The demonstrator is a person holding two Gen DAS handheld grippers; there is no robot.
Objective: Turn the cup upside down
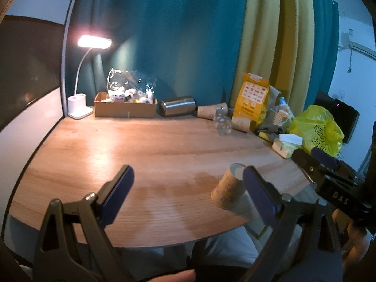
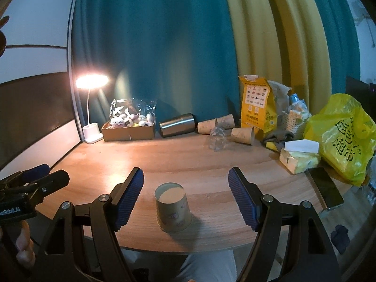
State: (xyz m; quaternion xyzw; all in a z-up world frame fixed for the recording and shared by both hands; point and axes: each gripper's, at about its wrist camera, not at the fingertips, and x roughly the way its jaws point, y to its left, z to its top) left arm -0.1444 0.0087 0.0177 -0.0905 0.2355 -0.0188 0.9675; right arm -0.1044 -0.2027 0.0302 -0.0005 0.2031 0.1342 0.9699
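Observation:
A tan paper cup (image 2: 173,208) stands upside down, base up, on the wooden table (image 2: 188,159) near its front edge. My right gripper (image 2: 186,178) is open, its blue pads on either side of the cup and apart from it. In the left wrist view the cup (image 1: 229,189) sits at the right, partly behind the right pad. My left gripper (image 1: 188,176) is open and empty, to the left of the cup. The right gripper (image 1: 312,156) shows at the right edge of that view.
Along the back stand a lit desk lamp (image 2: 92,108), a cardboard box of toys (image 2: 129,129), a steel tumbler on its side (image 2: 177,124), several lying paper cups (image 2: 243,135), a clear glass (image 2: 217,138) and a yellow bag (image 2: 257,105). Tissues (image 2: 299,157), a phone (image 2: 325,189) and a yellow plastic bag (image 2: 343,136) lie right.

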